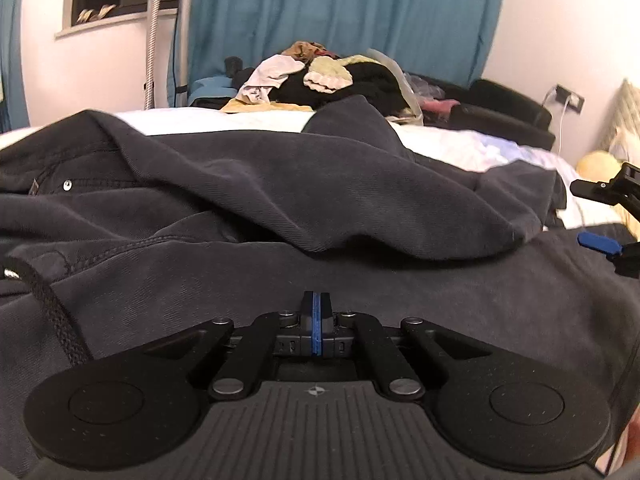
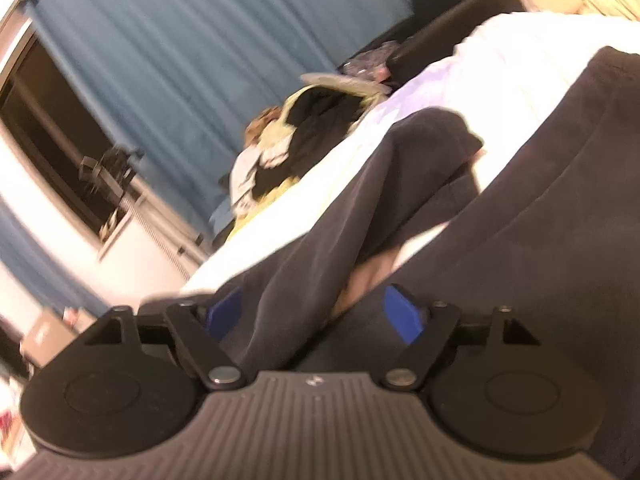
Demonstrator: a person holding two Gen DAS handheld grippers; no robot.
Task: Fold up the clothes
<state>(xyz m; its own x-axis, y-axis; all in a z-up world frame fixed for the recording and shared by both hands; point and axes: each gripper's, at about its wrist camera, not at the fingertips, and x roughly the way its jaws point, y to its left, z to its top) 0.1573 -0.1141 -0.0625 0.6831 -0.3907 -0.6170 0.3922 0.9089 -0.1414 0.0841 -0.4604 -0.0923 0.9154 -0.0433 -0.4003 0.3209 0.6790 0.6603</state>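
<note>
Left fingers clenched empty, right fingers spread around rumpled dark-grey trousers.

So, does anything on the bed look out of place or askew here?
The dark grey trousers lie crumpled, one leg thrown loosely over the other rather than flat. Behind them, a jumbled heap of unfolded clothes sits on the white bedsheet. Nothing looks damaged.
</note>
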